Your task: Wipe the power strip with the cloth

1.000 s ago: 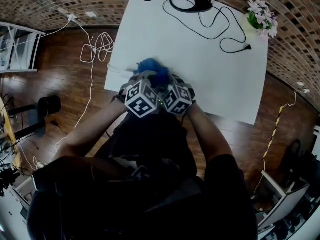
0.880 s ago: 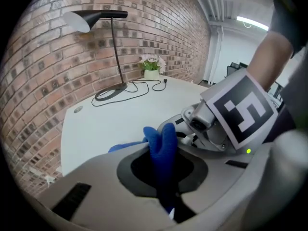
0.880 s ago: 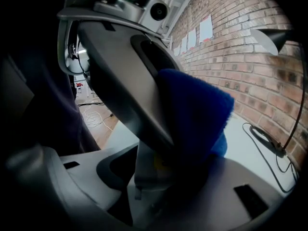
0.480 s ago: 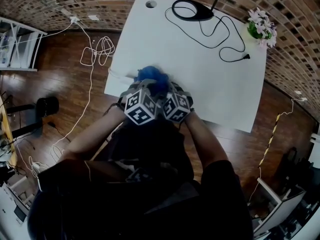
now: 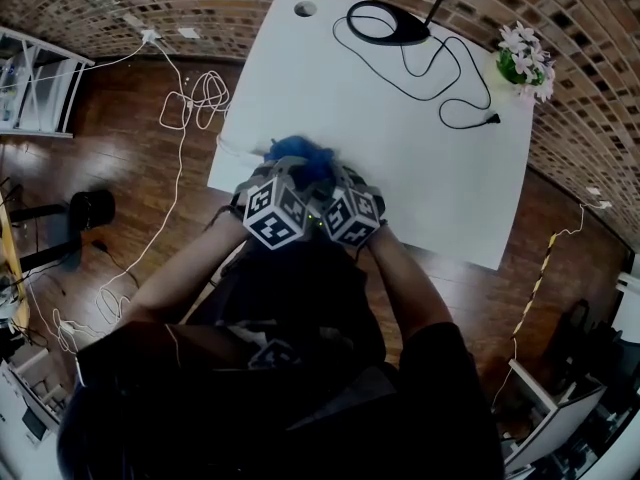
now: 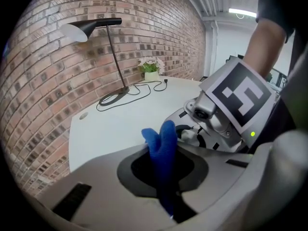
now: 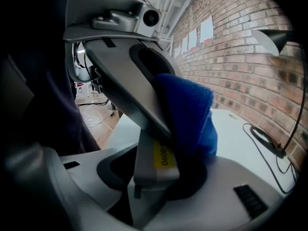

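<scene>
Both grippers are held close together over the near edge of the white table (image 5: 400,158). My left gripper (image 5: 290,176) is shut on a blue cloth (image 5: 300,152), which sticks up between its jaws in the left gripper view (image 6: 162,150). My right gripper (image 5: 336,178) is shut on the end of a pale grey power strip (image 7: 155,160) with a yellow label. The cloth (image 7: 188,112) lies bunched against the far side of the strip, with the left gripper (image 7: 126,57) just above it. In the head view the strip is hidden under the grippers.
A black desk lamp stands with its base (image 5: 385,18) at the table's far side, and its cable and plug (image 5: 470,93) trail to the right. A pot of flowers (image 5: 522,53) sits at the far right corner. White cords (image 5: 195,93) lie on the wooden floor to the left.
The two grippers stay pressed together with the cloth and strip. The left one has shifted slightly to the left and towards me.
</scene>
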